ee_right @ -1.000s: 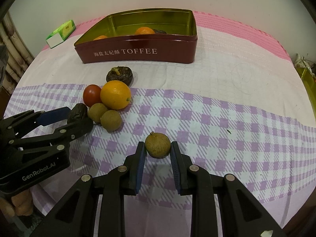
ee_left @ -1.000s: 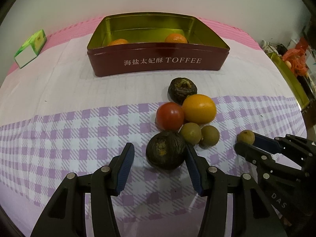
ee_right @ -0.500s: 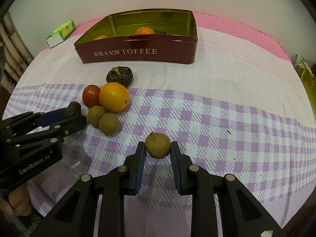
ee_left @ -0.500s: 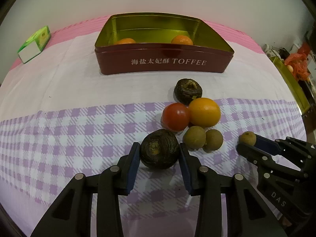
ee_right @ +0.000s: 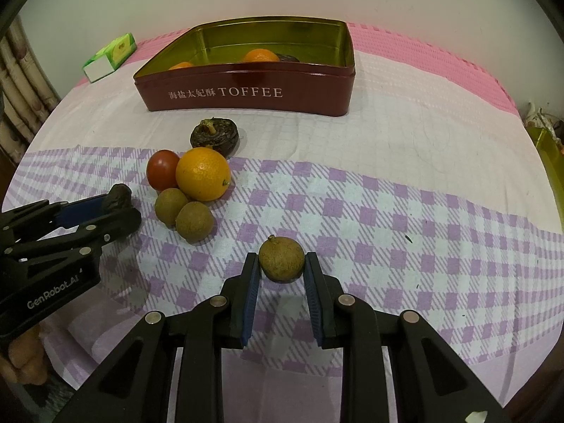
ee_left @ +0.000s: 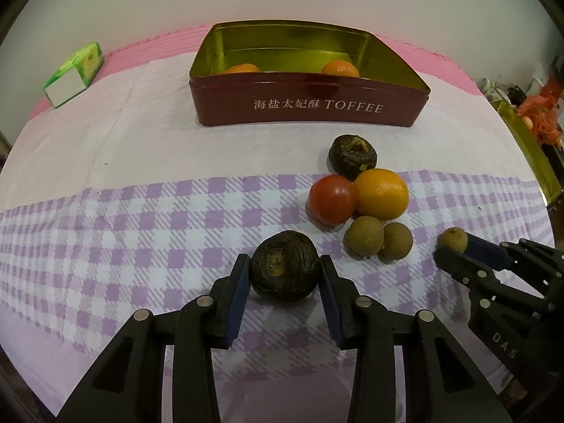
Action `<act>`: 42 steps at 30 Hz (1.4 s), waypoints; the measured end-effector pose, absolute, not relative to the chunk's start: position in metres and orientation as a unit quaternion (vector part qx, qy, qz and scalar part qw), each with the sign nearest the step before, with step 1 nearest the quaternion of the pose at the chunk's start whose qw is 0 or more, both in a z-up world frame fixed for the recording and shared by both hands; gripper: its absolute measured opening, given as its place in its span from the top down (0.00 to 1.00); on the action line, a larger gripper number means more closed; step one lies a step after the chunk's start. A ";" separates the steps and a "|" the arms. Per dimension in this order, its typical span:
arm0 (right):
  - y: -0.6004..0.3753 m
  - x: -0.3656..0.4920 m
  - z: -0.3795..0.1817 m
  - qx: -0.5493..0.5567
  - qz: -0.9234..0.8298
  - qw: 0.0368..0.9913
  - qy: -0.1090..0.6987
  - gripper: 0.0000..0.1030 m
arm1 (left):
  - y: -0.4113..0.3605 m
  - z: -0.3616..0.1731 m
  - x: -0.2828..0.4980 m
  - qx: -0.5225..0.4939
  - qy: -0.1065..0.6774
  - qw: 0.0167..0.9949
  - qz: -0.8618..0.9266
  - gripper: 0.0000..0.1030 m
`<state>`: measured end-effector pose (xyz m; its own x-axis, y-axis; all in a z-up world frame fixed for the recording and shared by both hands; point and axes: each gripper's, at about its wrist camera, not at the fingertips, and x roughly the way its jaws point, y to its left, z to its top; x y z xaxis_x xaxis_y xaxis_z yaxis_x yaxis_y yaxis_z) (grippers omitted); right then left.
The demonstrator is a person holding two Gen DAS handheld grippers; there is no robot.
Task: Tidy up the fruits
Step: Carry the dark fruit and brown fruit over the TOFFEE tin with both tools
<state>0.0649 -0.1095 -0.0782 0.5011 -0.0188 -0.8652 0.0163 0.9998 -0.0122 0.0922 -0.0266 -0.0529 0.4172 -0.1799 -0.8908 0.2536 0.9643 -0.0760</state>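
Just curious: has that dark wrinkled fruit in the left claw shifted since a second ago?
Yes. The dark wrinkled fruit was touching the small brown fruits; now it sits apart, to their left.

tin (ee_left: pixel 306 105) behind fruit cluster (ee_left: pixel 359 208); box (ee_left: pixel 74 70) left of tin

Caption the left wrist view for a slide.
Left gripper clamps a dark wrinkled fruit on checked cloth, toffee tin behind.

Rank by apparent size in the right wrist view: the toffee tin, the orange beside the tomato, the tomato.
1. toffee tin, clearly largest despite being farthest.
2. orange.
3. tomato, beside the orange at similar distance, so the ranking holds.
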 end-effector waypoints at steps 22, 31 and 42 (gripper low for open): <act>-0.112 0.077 -0.076 0.000 -0.007 0.854 0.521 0.77 | -0.022 -0.054 0.100 0.048 0.524 0.842 -0.123 0.62; -0.128 0.103 -0.056 0.008 -0.011 0.860 0.510 0.77 | -0.020 -0.035 0.129 0.035 0.508 0.851 -0.125 0.62; -0.130 0.150 -0.009 -0.006 0.002 0.884 0.467 0.77 | -0.024 0.008 0.176 0.036 0.465 0.875 -0.134 0.62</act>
